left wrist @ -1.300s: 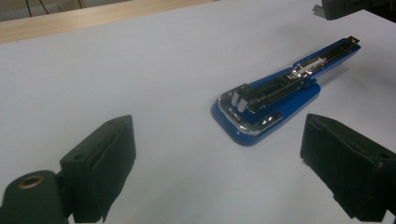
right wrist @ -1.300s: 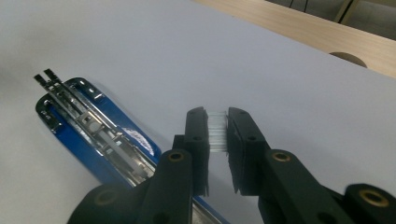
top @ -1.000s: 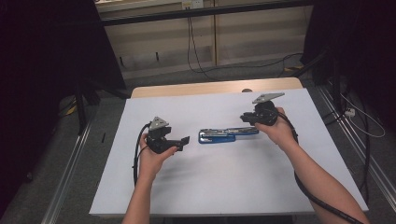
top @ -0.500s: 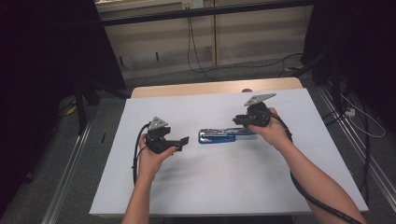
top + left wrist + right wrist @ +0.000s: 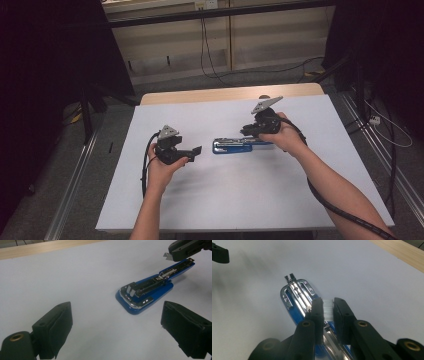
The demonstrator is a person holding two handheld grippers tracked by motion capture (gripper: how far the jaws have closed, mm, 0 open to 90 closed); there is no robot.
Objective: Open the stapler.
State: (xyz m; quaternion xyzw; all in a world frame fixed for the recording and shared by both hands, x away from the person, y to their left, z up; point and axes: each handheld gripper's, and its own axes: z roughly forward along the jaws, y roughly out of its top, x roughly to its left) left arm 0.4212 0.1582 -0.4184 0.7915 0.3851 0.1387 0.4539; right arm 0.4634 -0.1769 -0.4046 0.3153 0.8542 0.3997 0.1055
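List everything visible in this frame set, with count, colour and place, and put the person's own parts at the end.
stapler: 1, blue base with chrome magazine, lying opened out near the middle of the table
staple strip: 1, pale silvery, pinched between the right gripper's fingers above the open magazine
table: 1, white top with a bare wooden strip along the far edge
cables on the floor: several, black, beyond the table's far edge
left gripper: 1, black, fingers wide apart with nothing between them, pointed at the stapler from the table's left
right gripper: 1, black, fingers closed on the staple strip over the stapler's right end
forearms and hands: 2, coming in from the near edge, each holding a gripper
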